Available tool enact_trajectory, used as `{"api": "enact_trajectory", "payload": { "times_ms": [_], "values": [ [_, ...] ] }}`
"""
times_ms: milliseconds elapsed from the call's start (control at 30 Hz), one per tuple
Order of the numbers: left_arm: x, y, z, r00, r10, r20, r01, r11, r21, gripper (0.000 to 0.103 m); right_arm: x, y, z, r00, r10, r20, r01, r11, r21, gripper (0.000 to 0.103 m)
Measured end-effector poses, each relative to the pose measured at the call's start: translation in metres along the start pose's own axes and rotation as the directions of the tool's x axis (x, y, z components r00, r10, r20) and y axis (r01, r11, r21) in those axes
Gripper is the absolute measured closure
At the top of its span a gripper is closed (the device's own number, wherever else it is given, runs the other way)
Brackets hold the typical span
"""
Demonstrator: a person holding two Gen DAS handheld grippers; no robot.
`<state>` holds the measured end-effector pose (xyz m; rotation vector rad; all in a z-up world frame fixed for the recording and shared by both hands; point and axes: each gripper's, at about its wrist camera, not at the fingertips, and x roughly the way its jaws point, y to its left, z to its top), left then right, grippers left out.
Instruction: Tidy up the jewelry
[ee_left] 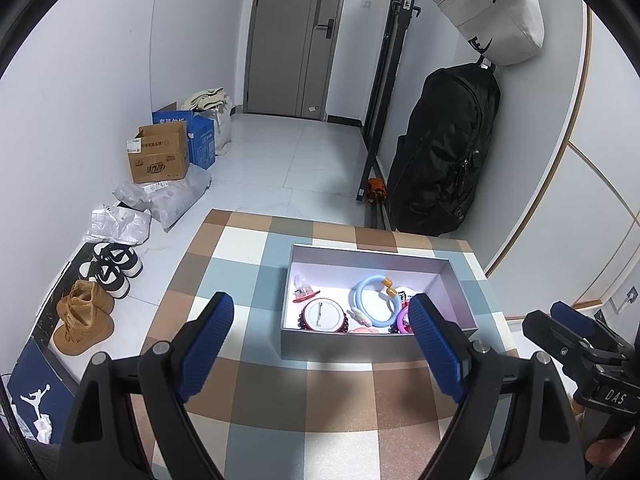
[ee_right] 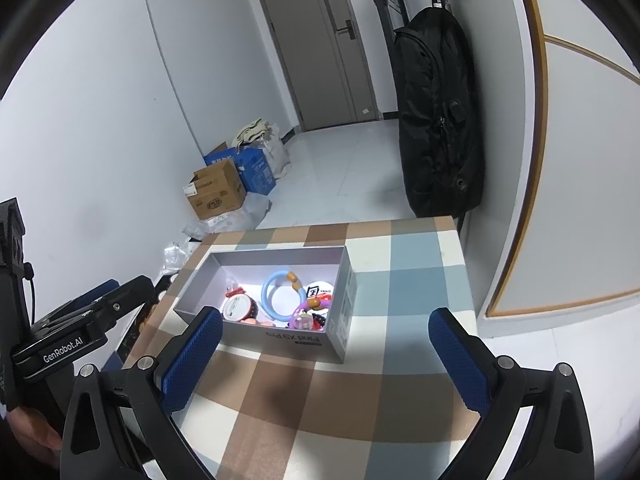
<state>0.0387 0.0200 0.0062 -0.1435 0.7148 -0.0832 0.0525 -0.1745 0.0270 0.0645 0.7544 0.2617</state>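
An open grey box [ee_left: 352, 344] [ee_right: 280, 338] stands on a checked tablecloth [ee_left: 320, 392] [ee_right: 400, 280]. Inside lie a light blue ring bracelet [ee_left: 370, 300] [ee_right: 274, 294], a round white piece with a dark red beaded rim [ee_left: 322, 314] [ee_right: 238, 308], a pink-purple ring [ee_left: 402, 318] [ee_right: 304, 318], a round white badge [ee_right: 320, 290] and a small clear and red clip [ee_left: 304, 288]. My left gripper [ee_left: 322, 318] hovers open just before the box, nothing between its blue pads. My right gripper [ee_right: 326, 328] is open too, near the box's right corner, and holds nothing.
Beyond the table lies a tiled floor with cardboard boxes [ee_left: 160, 158] [ee_right: 216, 192], plastic bags [ee_left: 168, 196] and shoes [ee_left: 86, 316] along the left wall. A black backpack [ee_left: 444, 152] [ee_right: 436, 120] hangs on the right wall. A grey door [ee_left: 296, 36] is at the back.
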Motion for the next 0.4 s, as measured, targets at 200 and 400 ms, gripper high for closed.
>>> {"api": "enact_trajectory", "payload": {
  "times_ms": [200, 400],
  "values": [
    [0.0003, 0.0008, -0.0003, 1.0, 0.001, 0.005, -0.001, 1.0, -0.009, 0.017, -0.0003, 0.0016, -0.001, 1.0, 0.007, -0.004, -0.007, 1.0, -0.006, 0.0],
    [-0.0018, 0.0024, 0.0002, 1.0, -0.019, 0.013, 0.019, 1.0, -0.021, 0.017, 0.0004, 0.0024, -0.0011, 1.0, 0.007, -0.002, -0.007, 1.0, -0.012, 0.0]
  ]
}}
